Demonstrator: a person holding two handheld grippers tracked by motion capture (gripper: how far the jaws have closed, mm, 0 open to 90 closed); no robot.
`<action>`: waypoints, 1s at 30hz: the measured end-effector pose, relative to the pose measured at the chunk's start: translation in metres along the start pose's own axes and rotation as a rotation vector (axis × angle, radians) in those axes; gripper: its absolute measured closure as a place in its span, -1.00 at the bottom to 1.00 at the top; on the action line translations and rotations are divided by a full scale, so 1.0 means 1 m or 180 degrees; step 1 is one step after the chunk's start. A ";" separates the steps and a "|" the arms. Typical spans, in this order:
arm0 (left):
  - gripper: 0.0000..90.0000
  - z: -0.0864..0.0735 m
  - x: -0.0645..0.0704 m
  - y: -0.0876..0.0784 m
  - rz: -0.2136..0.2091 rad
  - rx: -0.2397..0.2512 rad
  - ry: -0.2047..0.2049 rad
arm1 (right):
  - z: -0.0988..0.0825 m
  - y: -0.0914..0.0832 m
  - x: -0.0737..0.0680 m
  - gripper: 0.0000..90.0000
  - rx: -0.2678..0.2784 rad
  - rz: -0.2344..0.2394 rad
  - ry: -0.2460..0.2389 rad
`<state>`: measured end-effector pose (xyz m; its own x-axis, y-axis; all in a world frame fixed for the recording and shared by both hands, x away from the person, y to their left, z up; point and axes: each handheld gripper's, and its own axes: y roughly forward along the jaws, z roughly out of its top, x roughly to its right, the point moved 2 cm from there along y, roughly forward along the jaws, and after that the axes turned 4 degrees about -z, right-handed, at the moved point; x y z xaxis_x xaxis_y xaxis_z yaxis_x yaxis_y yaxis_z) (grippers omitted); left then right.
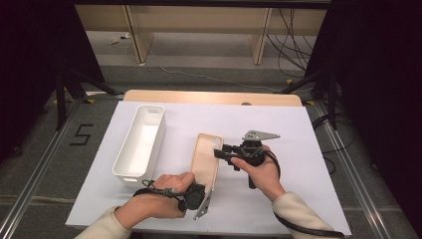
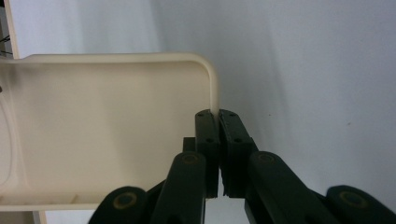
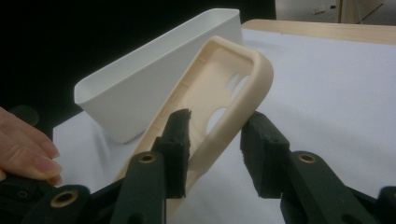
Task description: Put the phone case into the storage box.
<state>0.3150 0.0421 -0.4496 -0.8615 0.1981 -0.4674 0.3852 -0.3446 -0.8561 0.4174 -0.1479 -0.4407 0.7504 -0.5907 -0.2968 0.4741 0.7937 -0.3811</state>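
Observation:
A long beige tray with rounded corners (image 1: 206,159) is lifted and tilted over the white sheet, with round cut-outs near its far end (image 3: 224,79). My left gripper (image 1: 203,188) is shut on the rim of the tray's near end; in the left gripper view the pads (image 2: 218,116) pinch the thin rim at a corner of the tray (image 2: 107,130). My right gripper (image 1: 222,151) is open and straddles the tray's right edge near the far end. In the right gripper view (image 3: 217,123) one jaw is inside the tray and the other outside, with a gap.
A white rectangular bin (image 1: 141,142) stands on the left of the sheet, right behind the tray in the right gripper view (image 3: 154,79). A white sheet (image 1: 298,139) covers the wooden table (image 1: 214,97). Dark stands and cables lie on the floor around.

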 end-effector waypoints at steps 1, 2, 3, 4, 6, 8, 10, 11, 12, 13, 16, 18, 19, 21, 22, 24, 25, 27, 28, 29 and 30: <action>0.93 0.000 0.000 0.000 -0.0001 0.0001 0.0002 | 0.000 0.000 0.000 0.43 0.0018 0.0010 0.0005; 0.93 0.000 0.000 0.000 0.0004 0.0003 0.0008 | 0.000 -0.001 0.000 0.43 -0.0010 0.0021 0.0041; 0.93 0.000 0.000 0.000 0.0004 -0.0001 0.0014 | 0.000 -0.001 0.000 0.44 -0.0012 0.0020 0.0044; 0.93 0.001 0.000 0.000 0.0002 0.0002 0.0017 | 0.000 -0.001 -0.001 0.45 -0.0001 0.0042 0.0059; 0.93 0.001 0.000 0.000 0.0002 0.0002 0.0022 | 0.000 -0.001 -0.001 0.46 -0.0004 0.0053 0.0077; 0.93 0.002 0.001 0.000 0.0004 -0.0003 0.0037 | 0.000 -0.001 0.000 0.46 -0.0013 0.0054 0.0086; 0.93 0.002 0.001 0.000 0.0002 -0.0001 0.0038 | 0.000 -0.001 0.000 0.46 -0.0007 0.0063 0.0101; 0.93 0.002 0.001 0.000 0.0002 0.0002 0.0029 | 0.000 0.000 0.000 0.45 -0.0017 0.0072 0.0130; 0.93 0.003 0.001 0.000 0.0010 0.0010 0.0037 | 0.000 0.000 0.001 0.44 -0.0017 0.0086 0.0119; 0.93 0.003 0.000 0.000 0.0012 0.0009 0.0045 | 0.000 0.000 0.001 0.44 -0.0017 0.0086 0.0119; 0.93 0.004 0.000 0.000 0.0003 0.0007 0.0054 | -0.002 0.001 0.000 0.44 -0.0072 0.0111 0.0152; 0.93 0.005 0.000 0.000 0.0010 0.0011 0.0058 | -0.002 0.001 -0.001 0.47 -0.0068 0.0095 0.0153; 0.93 0.005 -0.001 0.001 0.0014 0.0004 0.0064 | -0.001 0.000 -0.001 0.50 -0.0063 0.0111 0.0149; 0.93 0.004 -0.001 0.002 0.0016 0.0006 0.0055 | 0.000 0.000 0.000 0.54 0.0020 0.0139 0.0135; 0.93 0.004 -0.001 0.002 0.0016 0.0012 0.0046 | 0.001 -0.003 -0.003 0.56 -0.0054 0.0156 0.0230; 0.93 0.005 -0.001 0.002 0.0022 0.0030 0.0028 | 0.001 -0.003 -0.002 0.57 -0.0006 0.0150 0.0176; 0.93 0.005 -0.001 0.003 0.0045 0.0047 0.0019 | 0.002 -0.002 -0.002 0.58 0.0027 0.0154 0.0182; 0.93 0.005 -0.002 0.003 0.0044 0.0040 0.0016 | 0.003 -0.004 -0.003 0.61 0.0004 0.0180 0.0212; 0.92 0.005 -0.002 0.003 0.0047 0.0041 0.0009 | 0.003 -0.005 -0.004 0.63 -0.0011 0.0192 0.0244; 0.92 0.004 -0.003 0.004 0.0061 0.0047 0.0005 | 0.004 -0.006 -0.005 0.65 -0.0015 0.0216 0.0276; 0.92 0.004 -0.003 0.004 0.0071 0.0050 -0.0001 | 0.005 -0.007 -0.005 0.67 0.0029 0.0223 0.0244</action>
<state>0.3177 0.0364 -0.4508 -0.8529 0.1901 -0.4862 0.3990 -0.3633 -0.8419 0.4126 -0.1494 -0.4326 0.7446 -0.5427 -0.3886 0.4260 0.8346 -0.3492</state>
